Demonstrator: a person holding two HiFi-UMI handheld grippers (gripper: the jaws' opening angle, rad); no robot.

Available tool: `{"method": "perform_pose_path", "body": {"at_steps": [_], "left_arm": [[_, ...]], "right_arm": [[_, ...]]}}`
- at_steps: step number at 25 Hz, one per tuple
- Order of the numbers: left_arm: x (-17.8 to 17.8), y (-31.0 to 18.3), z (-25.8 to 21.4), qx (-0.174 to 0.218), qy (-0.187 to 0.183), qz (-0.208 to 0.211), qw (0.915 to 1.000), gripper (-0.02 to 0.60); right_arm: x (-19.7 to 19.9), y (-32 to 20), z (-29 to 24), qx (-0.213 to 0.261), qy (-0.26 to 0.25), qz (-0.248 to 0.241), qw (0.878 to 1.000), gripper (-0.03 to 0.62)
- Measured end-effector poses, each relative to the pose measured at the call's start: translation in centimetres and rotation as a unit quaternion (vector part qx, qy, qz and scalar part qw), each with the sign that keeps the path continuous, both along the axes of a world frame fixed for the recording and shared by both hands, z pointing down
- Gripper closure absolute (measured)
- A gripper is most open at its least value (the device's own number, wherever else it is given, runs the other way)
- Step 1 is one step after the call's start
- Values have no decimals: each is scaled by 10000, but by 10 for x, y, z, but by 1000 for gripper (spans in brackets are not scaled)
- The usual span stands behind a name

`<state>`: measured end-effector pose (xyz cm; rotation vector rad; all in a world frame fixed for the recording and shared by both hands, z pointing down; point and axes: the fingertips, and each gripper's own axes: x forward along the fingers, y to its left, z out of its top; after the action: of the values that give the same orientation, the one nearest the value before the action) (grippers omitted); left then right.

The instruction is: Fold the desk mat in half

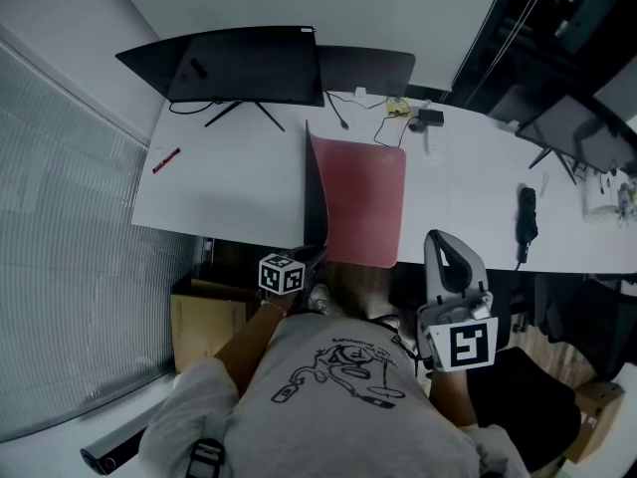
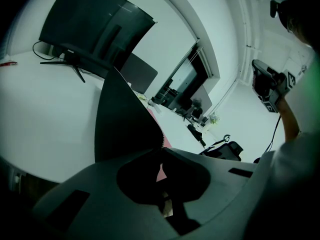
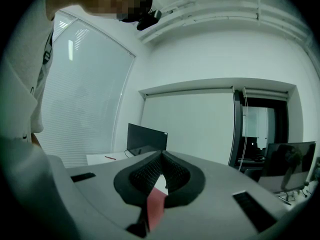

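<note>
The left gripper [image 2: 161, 148] pinched the desk mat [image 1: 363, 202] by its raised edge. It seemed best swept toward 3 o'clock, matching edges. The right gripper [image 3: 160, 156] was pressed together, apparently empty.

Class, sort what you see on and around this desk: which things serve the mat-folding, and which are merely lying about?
Job in hand: red desk mat, its left edge lifted; left gripper, shut on that edge; white desk.
Lying about: red pen; monitors; cables; black gadget at the desk's right; cardboard box underneath.
</note>
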<state>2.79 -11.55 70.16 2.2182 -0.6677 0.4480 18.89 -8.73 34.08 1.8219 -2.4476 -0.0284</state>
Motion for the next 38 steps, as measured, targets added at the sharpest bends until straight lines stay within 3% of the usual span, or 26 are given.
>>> {"method": "perform_pose_path", "body": {"at_steps": [15, 38], "left_arm": [[29, 14, 1, -12, -1, 77, 10000, 549], [93, 44, 16, -178, -144, 654, 9976, 549]], "right_arm": [[22, 7, -2, 31, 31, -69, 10000, 586], [60, 21, -1, -20, 72, 25, 10000, 586]]}}
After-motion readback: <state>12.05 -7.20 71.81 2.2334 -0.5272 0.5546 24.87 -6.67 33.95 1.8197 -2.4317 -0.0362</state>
